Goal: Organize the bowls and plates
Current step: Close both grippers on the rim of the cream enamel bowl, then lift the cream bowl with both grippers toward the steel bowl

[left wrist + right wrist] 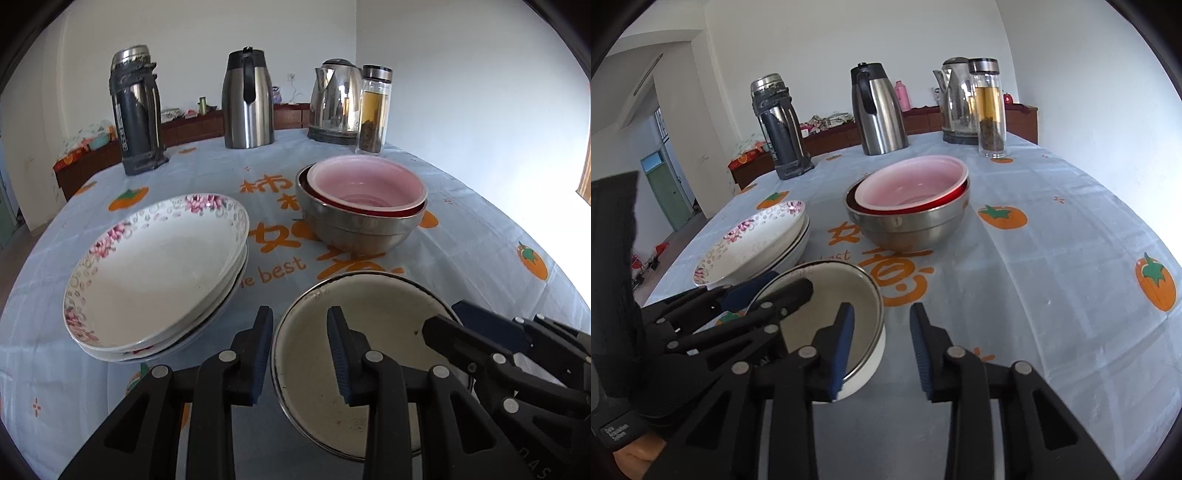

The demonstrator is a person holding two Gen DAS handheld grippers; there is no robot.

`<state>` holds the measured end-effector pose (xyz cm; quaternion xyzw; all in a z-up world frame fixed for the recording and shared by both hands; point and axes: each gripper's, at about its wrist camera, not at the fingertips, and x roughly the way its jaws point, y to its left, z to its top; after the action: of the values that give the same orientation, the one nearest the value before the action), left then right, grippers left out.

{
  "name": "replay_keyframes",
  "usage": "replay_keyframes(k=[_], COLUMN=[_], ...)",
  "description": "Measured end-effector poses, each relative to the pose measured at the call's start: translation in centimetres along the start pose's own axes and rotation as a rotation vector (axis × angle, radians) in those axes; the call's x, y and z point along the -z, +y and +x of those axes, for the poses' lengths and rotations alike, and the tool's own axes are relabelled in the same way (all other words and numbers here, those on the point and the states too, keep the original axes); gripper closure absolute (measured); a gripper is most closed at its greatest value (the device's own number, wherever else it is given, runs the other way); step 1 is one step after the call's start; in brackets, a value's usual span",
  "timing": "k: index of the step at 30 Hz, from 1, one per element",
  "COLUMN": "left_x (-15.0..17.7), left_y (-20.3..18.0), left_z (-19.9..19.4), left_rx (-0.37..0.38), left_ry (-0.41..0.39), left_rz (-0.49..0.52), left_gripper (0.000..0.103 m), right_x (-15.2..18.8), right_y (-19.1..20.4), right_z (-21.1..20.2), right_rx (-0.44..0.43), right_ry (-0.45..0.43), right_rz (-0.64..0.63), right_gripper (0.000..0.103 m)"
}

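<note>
A worn white enamel bowl (354,354) (827,306) sits at the table's near edge. My left gripper (301,354) is open, its jaws straddling the bowl's left rim. My right gripper (881,350) is open, straddling the bowl's right rim; it shows in the left wrist view (480,332). A stack of floral white plates (155,269) (757,240) lies to the left. A steel bowl (354,225) (908,229) holding a red bowl and a pink bowl (365,184) (912,182) stands behind.
At the far edge stand a dark thermos (136,110) (781,129), a steel carafe (247,99) (879,110), an electric kettle (336,103) (956,99) and a glass tea bottle (373,110) (990,107). The table (1052,258) has a blue persimmon-print cloth.
</note>
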<state>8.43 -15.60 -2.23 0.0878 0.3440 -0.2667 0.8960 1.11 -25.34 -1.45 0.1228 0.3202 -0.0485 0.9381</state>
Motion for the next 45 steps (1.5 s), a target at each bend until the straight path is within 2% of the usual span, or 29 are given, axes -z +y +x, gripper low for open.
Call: replay_keyframes(k=[3,5,6,13,24,32,45], left_x=[0.0,0.0,0.0,0.0,0.1,-0.1,-0.2], left_y=[0.4,0.4,0.3,0.1,-0.3,-0.5,-0.6], left_z=[0.0,0.0,0.0,-0.1,-0.7,-1.5,-1.9], left_rx=[-0.003,0.005,0.005,-0.003,-0.006,0.001,0.024], left_ry=[-0.001,0.0,0.0,-0.005,-0.04,-0.094,-0.119], left_rz=[-0.025,-0.027,-0.022,-0.014,0.002,0.008,-0.003], left_gripper=[0.071,0.081,0.082,0.082,0.084,0.085,0.085], right_x=[0.0,0.2,0.2,0.1,0.2,0.3,0.4], right_y=[0.3,0.6,0.7,0.6,0.1,0.5,0.6], right_z=[0.4,0.4,0.3,0.5,0.2,-0.7,-1.6], right_rx=[-0.006,-0.006,0.0,0.001,0.02,0.052,0.074], right_ry=[0.021,0.021,0.02,0.023,0.008,-0.042,-0.092], right_rz=[-0.018,-0.029,-0.035,-0.029,0.008,-0.01,-0.003], right_gripper=[0.082,0.085,0.085,0.085,0.092,0.093,0.094])
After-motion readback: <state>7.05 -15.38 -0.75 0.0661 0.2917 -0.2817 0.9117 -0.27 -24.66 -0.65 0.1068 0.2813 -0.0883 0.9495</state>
